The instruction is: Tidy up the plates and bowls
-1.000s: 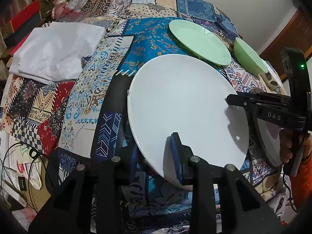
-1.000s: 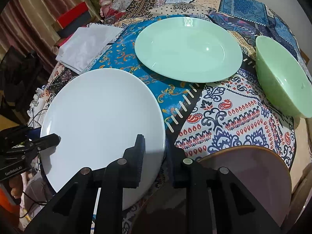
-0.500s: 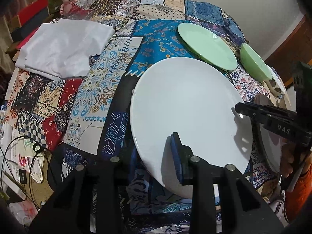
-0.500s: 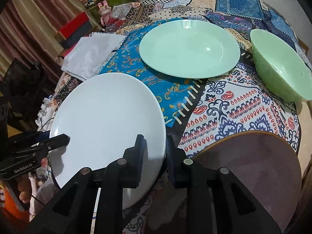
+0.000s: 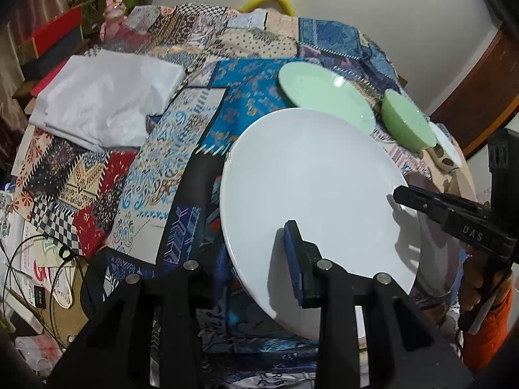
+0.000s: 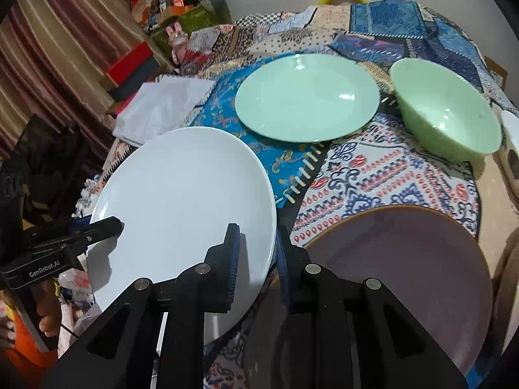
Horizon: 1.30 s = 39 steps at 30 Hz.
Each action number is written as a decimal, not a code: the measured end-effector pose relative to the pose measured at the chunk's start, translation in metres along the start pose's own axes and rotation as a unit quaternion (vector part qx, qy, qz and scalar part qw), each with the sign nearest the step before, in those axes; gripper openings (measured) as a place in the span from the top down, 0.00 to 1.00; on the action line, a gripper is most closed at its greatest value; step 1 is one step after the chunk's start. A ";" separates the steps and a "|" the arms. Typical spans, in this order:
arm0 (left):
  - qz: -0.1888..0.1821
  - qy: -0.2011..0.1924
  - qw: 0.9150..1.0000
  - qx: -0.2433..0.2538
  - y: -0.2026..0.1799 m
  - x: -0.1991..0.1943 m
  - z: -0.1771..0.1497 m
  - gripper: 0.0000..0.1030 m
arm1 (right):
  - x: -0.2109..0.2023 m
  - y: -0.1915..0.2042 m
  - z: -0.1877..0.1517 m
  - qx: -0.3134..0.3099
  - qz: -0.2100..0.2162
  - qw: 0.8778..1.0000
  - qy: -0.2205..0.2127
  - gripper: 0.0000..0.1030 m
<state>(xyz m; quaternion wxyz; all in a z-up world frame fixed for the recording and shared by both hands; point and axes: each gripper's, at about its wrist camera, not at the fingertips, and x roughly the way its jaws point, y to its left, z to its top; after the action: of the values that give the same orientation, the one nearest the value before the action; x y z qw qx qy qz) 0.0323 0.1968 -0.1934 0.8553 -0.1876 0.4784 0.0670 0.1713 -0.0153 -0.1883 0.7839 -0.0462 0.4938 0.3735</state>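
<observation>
A large white plate (image 5: 318,191) (image 6: 181,201) hangs tilted above the patchwork tablecloth (image 5: 181,162), held at two opposite rims. My left gripper (image 5: 256,259) is shut on its near-left rim, one pad on top and the other hidden beneath. My right gripper (image 6: 256,256) is shut on the opposite rim. Each gripper shows in the other's view, the right gripper (image 5: 400,196) and the left gripper (image 6: 115,225). A pale green plate (image 6: 306,97) (image 5: 324,97) and a green bowl (image 6: 444,110) (image 5: 407,120) rest on the cloth farther back.
A mauve plate with a brown rim (image 6: 405,259) lies just right of the white plate. A small white spotted vessel (image 6: 511,152) stands at the table's right edge. A folded white cloth (image 5: 103,107) covers the back left. Cables and papers (image 5: 42,265) lie off the left edge.
Both grippers have risen with the white plate between them, so it now hangs higher off the tablecloth. Neither grip has changed.
</observation>
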 end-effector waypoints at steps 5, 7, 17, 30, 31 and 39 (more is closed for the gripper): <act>-0.010 -0.015 1.000 0.010 -0.016 -0.011 0.004 0.69 | -0.023 -0.006 -0.006 0.009 -0.004 1.000 -0.024 0.80; -0.015 -0.020 1.000 0.014 -0.024 -0.016 0.006 0.69 | -0.031 -0.007 -0.007 0.013 -0.005 0.999 -0.032 0.80; -0.027 -0.035 0.998 0.040 -0.063 -0.032 0.005 0.69 | -0.072 -0.023 -0.022 0.026 -0.022 0.997 -0.068 0.80; -0.044 -0.027 0.996 0.076 -0.116 -0.031 0.001 0.69 | -0.111 -0.054 -0.044 0.052 -0.039 0.993 -0.100 0.80; -0.045 -0.025 0.996 0.078 -0.119 -0.030 0.000 0.69 | -0.112 -0.057 -0.046 0.055 -0.041 0.993 -0.101 0.80; -0.045 -0.008 0.995 0.093 -0.145 -0.017 -0.005 0.69 | -0.121 -0.079 -0.064 0.071 -0.047 0.991 -0.104 0.80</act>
<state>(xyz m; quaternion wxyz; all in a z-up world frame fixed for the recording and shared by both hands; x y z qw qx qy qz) 0.0612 0.0627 -0.1443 0.8748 -0.1283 0.4669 -0.0147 0.1459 -0.1648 -0.1464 0.8488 0.0258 0.4325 0.3029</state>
